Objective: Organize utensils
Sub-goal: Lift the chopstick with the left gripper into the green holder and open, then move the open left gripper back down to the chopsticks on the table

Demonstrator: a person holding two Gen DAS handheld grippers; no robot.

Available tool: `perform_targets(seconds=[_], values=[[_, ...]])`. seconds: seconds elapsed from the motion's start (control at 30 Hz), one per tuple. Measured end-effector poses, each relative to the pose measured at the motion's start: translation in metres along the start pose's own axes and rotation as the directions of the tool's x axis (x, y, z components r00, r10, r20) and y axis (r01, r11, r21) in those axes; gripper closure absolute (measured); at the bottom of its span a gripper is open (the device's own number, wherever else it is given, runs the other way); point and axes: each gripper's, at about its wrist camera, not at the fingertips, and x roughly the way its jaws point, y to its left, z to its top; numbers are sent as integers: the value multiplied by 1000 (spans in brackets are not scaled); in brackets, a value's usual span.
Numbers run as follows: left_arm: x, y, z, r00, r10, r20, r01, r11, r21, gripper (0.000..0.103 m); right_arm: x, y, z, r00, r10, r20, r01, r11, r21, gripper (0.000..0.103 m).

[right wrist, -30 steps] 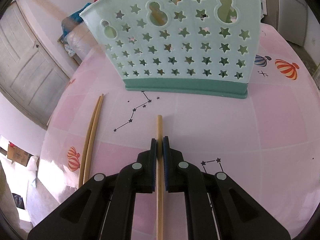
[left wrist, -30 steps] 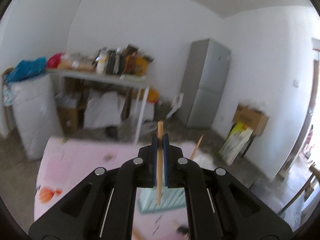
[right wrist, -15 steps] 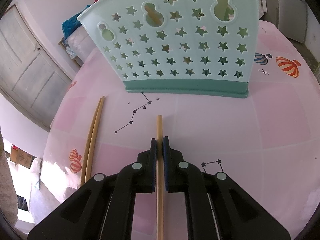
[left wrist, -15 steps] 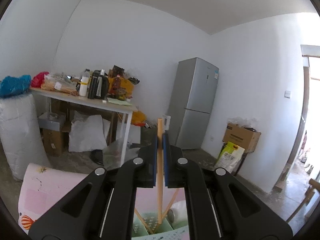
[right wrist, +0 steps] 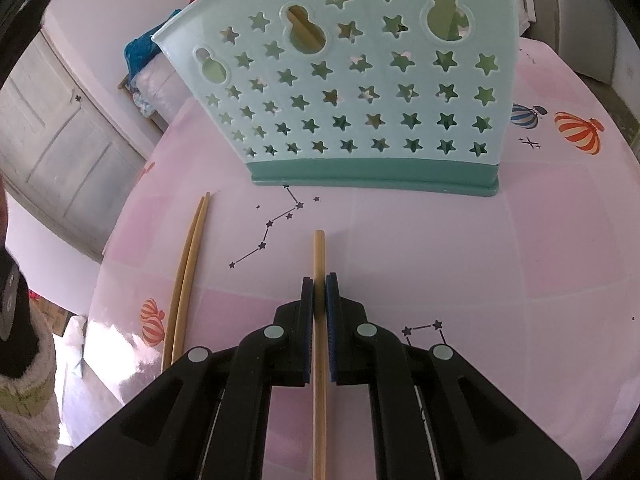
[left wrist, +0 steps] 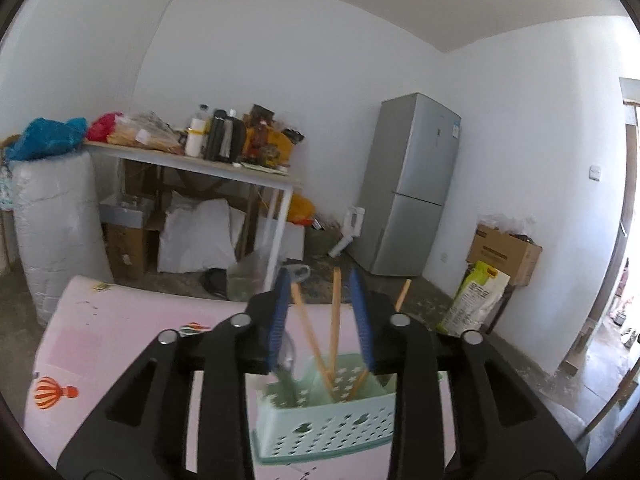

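Note:
A mint green utensil holder [left wrist: 324, 420] with star holes stands on the pink table [left wrist: 120, 344]. My left gripper [left wrist: 320, 280] is open above it. A wooden chopstick [left wrist: 335, 312] stands between the jaws, loose in the holder, with two more chopsticks [left wrist: 308, 332] leaning beside it. In the right wrist view the holder [right wrist: 360, 92] stands ahead. My right gripper [right wrist: 319, 284] is shut on a wooden chopstick [right wrist: 319, 252] lying along the table. A pair of chopsticks [right wrist: 188, 264] lies to its left.
A cluttered side table [left wrist: 192, 160], a grey fridge [left wrist: 412, 184], a white wrapped bundle [left wrist: 52, 224] and cardboard boxes [left wrist: 504, 252] stand across the room. A white door [right wrist: 52, 140] is to the left of the table in the right wrist view.
My left gripper has opened and let go of its chopstick, which now stands in the holder. My right gripper stays shut on its chopstick, about where it was.

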Motion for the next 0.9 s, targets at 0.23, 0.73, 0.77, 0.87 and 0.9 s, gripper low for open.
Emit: perform_targets(seconds=[0.23, 0.73, 0.77, 0.87, 0.9], values=[[-19, 32, -42, 978, 105, -182, -101, 994, 29, 53, 3, 4, 5, 1000, -16, -20, 16, 1000, -20, 96], [-8, 80, -156, 812, 264, -521, -248, 963, 102, 51, 18, 41, 19, 985, -152, -78, 134, 971, -199, 96], [-5, 80, -155, 811, 268, -520, -250, 962, 107, 51, 18, 43, 19, 985, -156, -79, 137, 969, -204, 96], [-6, 78, -156, 810, 271, -520, -249, 962, 113, 51, 20, 46, 21, 985, -154, -79, 134, 968, -211, 97], [-4, 78, -156, 809, 269, -522, -249, 962, 111, 51, 22, 45, 21, 985, -152, -80, 132, 969, -207, 97]])
